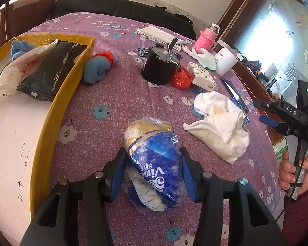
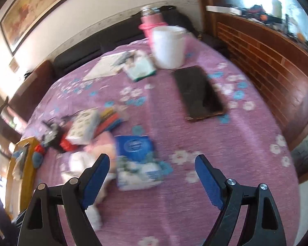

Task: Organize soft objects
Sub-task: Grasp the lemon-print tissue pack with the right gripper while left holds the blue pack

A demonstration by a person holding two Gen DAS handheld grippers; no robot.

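A purple flowered bedspread (image 1: pixel 117 94) covers the surface under everything. On its left side sits a yellow cardboard box (image 1: pixel 57 110), holding a black plastic packet (image 1: pixel 51 69), a white bag (image 1: pixel 12 71) and a blue soft toy (image 1: pixel 20 47). Just outside the box's far corner lies a blue plush toy (image 1: pixel 96 69) with a red bag (image 1: pixel 108 56) behind it. Right of the box, well apart, a crumpled white cloth (image 1: pixel 219 123) lies beside a black pot (image 1: pixel 159 65), a red bundle (image 1: pixel 181 78) and a white patterned tissue pack (image 1: pixel 202 74).

The left gripper (image 1: pixel 153 171) has its blue pads pressed on both sides of a blue-and-gold Vinda tissue pack (image 1: pixel 152 160), near the box's right wall.

In the blurred right wrist view, the right gripper (image 2: pixel 152 171) hangs with jaws spread wide, empty, above a blue-and-white tissue packet (image 2: pixel 136 162); a black phone (image 2: pixel 199 94) lies beyond.
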